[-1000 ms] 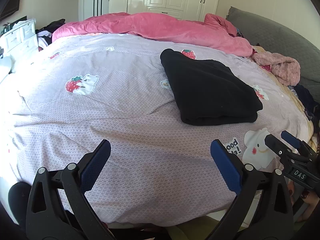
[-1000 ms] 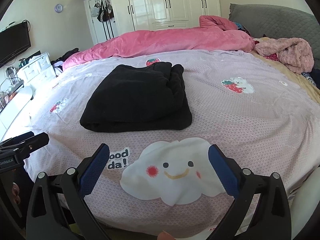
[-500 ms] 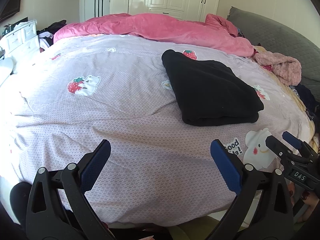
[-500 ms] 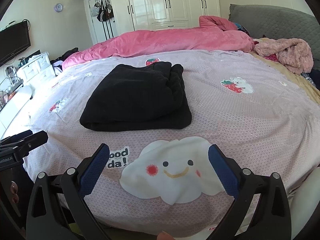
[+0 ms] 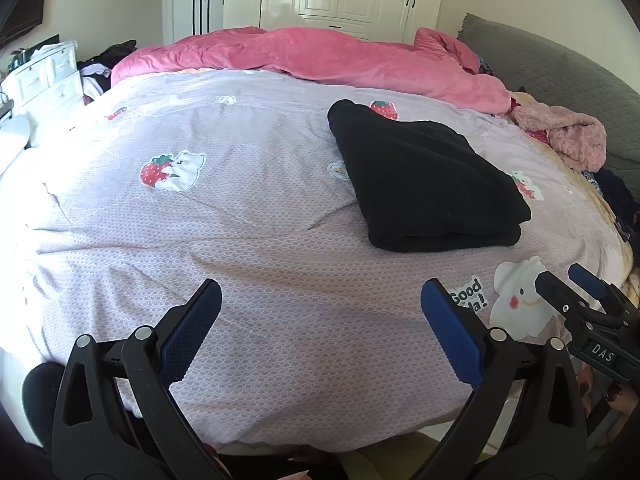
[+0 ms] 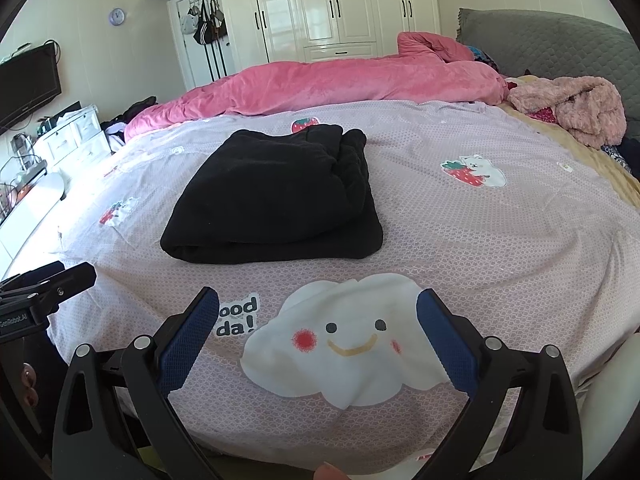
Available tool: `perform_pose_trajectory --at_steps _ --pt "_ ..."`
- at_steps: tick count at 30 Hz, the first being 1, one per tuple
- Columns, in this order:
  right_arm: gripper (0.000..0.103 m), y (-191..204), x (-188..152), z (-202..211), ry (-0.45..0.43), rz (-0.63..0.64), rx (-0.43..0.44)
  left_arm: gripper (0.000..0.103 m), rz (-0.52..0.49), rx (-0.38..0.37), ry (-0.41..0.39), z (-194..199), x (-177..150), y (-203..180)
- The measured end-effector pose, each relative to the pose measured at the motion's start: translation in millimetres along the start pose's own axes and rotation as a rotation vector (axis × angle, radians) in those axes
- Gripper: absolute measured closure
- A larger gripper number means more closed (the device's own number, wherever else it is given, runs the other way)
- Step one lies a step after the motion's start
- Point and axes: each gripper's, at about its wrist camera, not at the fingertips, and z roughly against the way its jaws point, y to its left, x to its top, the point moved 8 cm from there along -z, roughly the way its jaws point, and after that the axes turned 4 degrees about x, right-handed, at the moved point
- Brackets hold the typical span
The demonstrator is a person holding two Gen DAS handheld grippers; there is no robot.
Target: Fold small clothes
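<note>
Change since earlier frames: almost nothing was moved; only a slight upward drift of the left wrist view was noted, and the black garment was left where it had lain.
Left gripper (image 5: 320, 304): jaws were held spread wide with nothing between them, above the near edge of the bed; its blue pads (image 5: 192, 332) were clear of the cover.
Right gripper (image 6: 318, 306): jaws were likewise released and empty, held over the near edge of the bed above the white cloud print (image 6: 344, 356).
Folded black garment (image 6: 276, 200): it was laid flat on the lilac bed cover (image 5: 240, 240), around the middle of the bed, well apart from both grippers; a bunched roll was seen along its far right side in the right wrist view.
Bed cover prints: a "Good day!" patch (image 5: 468, 294) was seen near the front edge, and a strawberry-bear print (image 5: 172, 170) toward the left side.
Far edge of bed: a pink duvet (image 5: 340, 60) was heaped along it.
Right far corner: a fluffy pink garment (image 6: 576, 108) was piled beside the grey headboard (image 6: 560, 44).
Background: white wardrobes (image 6: 340, 4) were seen behind the bed.
</note>
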Motion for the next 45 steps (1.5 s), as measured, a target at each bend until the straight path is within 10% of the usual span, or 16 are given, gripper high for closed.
perform_pose_trajectory --at_steps 45 --pt "0.004 -3.7 1.0 -5.3 0.018 -0.022 -0.035 0.009 -0.011 0.022 0.019 -0.2 -5.4 2.9"
